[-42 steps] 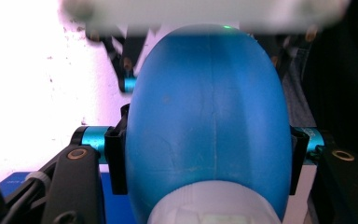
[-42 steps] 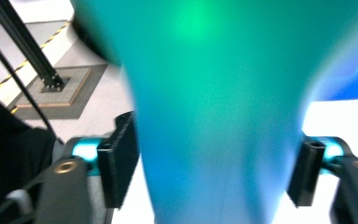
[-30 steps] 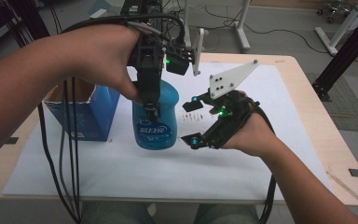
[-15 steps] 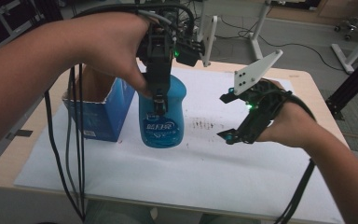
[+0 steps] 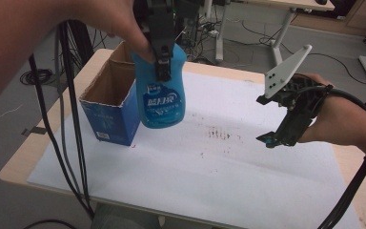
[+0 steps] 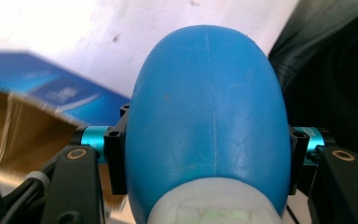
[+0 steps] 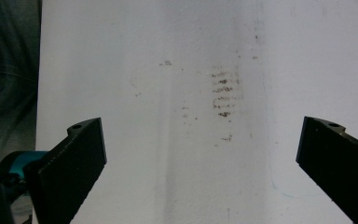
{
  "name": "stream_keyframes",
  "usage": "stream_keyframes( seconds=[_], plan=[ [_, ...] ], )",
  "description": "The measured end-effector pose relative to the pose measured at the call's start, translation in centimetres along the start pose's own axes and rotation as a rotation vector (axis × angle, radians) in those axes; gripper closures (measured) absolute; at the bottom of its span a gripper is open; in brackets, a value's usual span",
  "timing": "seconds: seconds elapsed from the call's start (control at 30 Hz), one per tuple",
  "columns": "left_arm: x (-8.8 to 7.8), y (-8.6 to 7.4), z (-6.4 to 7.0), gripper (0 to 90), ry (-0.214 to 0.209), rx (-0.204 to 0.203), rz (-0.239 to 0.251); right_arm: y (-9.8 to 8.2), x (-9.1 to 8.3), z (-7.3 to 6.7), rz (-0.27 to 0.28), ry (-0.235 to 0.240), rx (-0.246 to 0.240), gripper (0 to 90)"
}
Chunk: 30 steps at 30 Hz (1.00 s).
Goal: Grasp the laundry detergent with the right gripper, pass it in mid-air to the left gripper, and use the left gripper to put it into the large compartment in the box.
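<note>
My left tongs [image 5: 164, 71] hold the blue bottle [image 5: 161, 93] up in the air, right beside the open box [image 5: 112, 102], not in yet, and my right tongs [image 7: 200, 158] are wide open, holding nothing.

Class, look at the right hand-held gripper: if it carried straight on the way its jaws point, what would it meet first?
Probably the white sheet around the brown smudges; the right hand-held gripper stands open with nothing between its jaws.

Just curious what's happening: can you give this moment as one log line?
left tool: shut on blue bottle, lifted beside cardboard box | right tool: open, empty, above white sheet
</note>
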State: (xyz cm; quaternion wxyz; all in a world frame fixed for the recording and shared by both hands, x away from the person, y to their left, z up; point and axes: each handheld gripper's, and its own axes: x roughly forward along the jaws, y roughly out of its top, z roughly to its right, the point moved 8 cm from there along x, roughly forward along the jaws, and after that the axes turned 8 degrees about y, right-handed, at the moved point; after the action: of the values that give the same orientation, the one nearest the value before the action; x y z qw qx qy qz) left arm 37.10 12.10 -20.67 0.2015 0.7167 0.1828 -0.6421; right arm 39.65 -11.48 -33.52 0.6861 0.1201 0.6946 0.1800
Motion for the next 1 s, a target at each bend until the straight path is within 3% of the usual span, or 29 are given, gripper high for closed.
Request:
stream_keyframes(
  seconds=[0.2, 0.4, 0.57, 0.73, 1.0],
  plan=[
    [-1.5, -1.7, -3.0, 38.2, 0.022, -0.150, -0.015, -0.4, 0.4, 0.3, -0.023, 0.014, -0.002, 0.6],
    [-2.1, -3.8, -5.8, 38.2, 0.045, -0.328, -0.042, -0.4, 0.5, 0.4, -0.024, 0.017, -0.001, 0.6],
    [-1.9, -5.5, -7.7, 38.3, 0.059, -0.413, -0.074, -0.6, 0.5, 0.3, -0.027, 0.017, 0.005, 0.6],
    [-1.3, -6.4, -8.8, 38.3, 0.082, -0.442, -0.107, -0.8, 0.6, 0.2, -0.032, 0.022, 0.013, 0.6],
    [0.6, -6.9, -10.1, 38.2, 0.065, -0.455, -0.142, -1.0, 0.7, 0.6, -0.029, 0.026, 0.022, 0.6]
  ],
)
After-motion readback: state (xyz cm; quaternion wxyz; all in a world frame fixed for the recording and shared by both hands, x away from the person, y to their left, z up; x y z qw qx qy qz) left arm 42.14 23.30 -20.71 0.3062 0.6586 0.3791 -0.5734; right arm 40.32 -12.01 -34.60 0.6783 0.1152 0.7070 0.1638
